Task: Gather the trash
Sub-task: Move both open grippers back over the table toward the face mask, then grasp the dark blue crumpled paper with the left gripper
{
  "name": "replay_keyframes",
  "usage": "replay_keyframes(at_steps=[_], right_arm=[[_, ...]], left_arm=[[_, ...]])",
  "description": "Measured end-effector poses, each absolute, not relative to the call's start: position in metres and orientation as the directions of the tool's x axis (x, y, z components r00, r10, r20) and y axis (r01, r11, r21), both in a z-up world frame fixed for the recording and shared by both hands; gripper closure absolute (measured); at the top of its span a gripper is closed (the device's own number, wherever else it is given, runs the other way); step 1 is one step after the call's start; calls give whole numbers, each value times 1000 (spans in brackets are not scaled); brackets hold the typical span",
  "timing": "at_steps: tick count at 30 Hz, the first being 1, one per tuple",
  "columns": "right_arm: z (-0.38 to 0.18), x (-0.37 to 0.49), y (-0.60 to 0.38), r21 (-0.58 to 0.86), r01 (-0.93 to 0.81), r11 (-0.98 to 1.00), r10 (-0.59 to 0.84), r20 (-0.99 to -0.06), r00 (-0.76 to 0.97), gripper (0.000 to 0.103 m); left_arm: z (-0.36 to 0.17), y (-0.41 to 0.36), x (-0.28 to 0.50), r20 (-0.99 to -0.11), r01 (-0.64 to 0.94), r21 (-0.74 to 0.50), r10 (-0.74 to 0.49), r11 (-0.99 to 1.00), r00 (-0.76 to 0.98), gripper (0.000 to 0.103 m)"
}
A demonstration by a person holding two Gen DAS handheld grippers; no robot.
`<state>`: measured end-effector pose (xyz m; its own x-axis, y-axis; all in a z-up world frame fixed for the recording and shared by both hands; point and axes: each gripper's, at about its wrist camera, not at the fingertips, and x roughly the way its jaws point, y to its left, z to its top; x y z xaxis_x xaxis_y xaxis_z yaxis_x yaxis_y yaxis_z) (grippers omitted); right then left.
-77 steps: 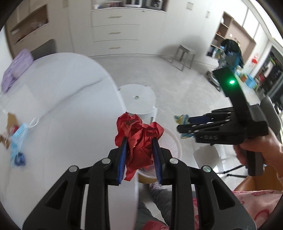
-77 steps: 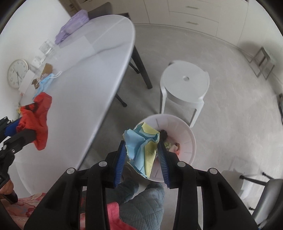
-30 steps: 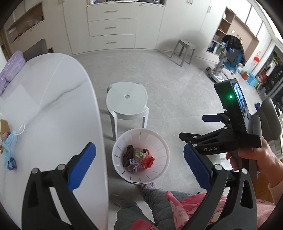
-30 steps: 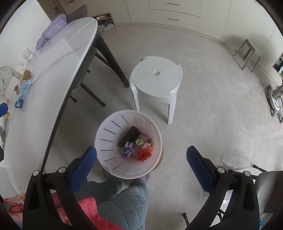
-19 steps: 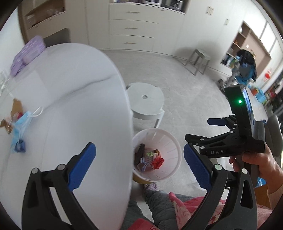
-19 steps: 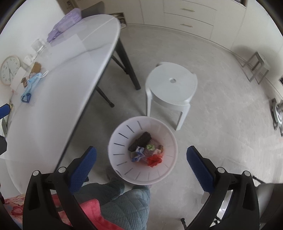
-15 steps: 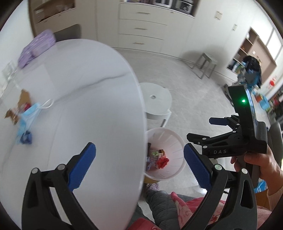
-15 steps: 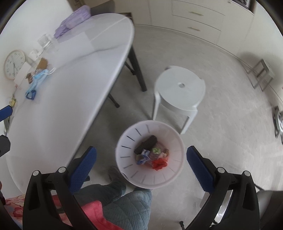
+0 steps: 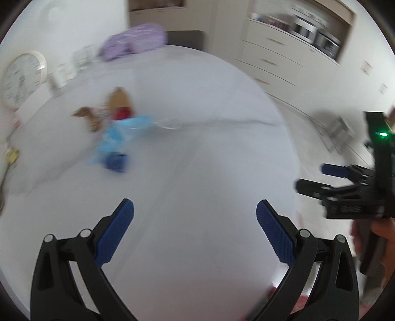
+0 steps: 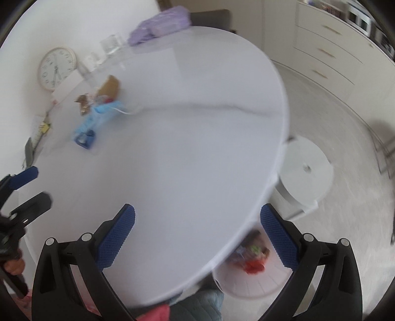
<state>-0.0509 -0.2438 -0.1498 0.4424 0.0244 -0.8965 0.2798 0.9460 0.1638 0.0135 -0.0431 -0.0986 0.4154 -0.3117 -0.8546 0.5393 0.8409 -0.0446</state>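
On the white oval table (image 9: 197,160) (image 10: 185,148) lies a small heap of trash: a light blue face mask (image 9: 121,133) (image 10: 98,113), a dark blue scrap (image 9: 116,161) (image 10: 85,139) and brown wrappers (image 9: 111,108) (image 10: 103,91) with a bit of red (image 9: 122,114). My left gripper (image 9: 195,224) hovers open and empty over the near part of the table. My right gripper (image 10: 197,229) is open and empty above the table's near edge; it also shows at the right of the left wrist view (image 9: 318,177). The white trash bin (image 10: 249,286) sits on the floor, partly hidden under the table edge, with red and mixed scraps (image 10: 251,256) inside.
A white clock (image 10: 57,68) leans at the far left by glasses (image 10: 111,44) and a purple pouch (image 10: 160,19) (image 9: 134,42). A white plastic stool (image 10: 305,175) stands on the floor right of the table. White drawers (image 10: 328,49) line the far wall. A person's knees show below.
Both grippers let their crumpled papers fall into the bin and opened. Since then both views have swung left, from the bin up over the table toward the mask and wrappers.
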Motion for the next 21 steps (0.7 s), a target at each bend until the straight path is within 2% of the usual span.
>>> replay_keyframes(at_steps=[4,10,21], right_arm=[[-145,-12,-222,165,208,964,55,-891,451,2],[-147,32,-203,168,130,977,95,-893,439,2],[-162,93,-192,195,64,979,155,-907,391,2]], left_arm=[[-115,-16,48,-854,477,-19,-262,879,449,8],[-146,-3,91,-859,474,6,-239,880,453,13],[-190,-1,141,-878,502,9,-234,865,419,39]])
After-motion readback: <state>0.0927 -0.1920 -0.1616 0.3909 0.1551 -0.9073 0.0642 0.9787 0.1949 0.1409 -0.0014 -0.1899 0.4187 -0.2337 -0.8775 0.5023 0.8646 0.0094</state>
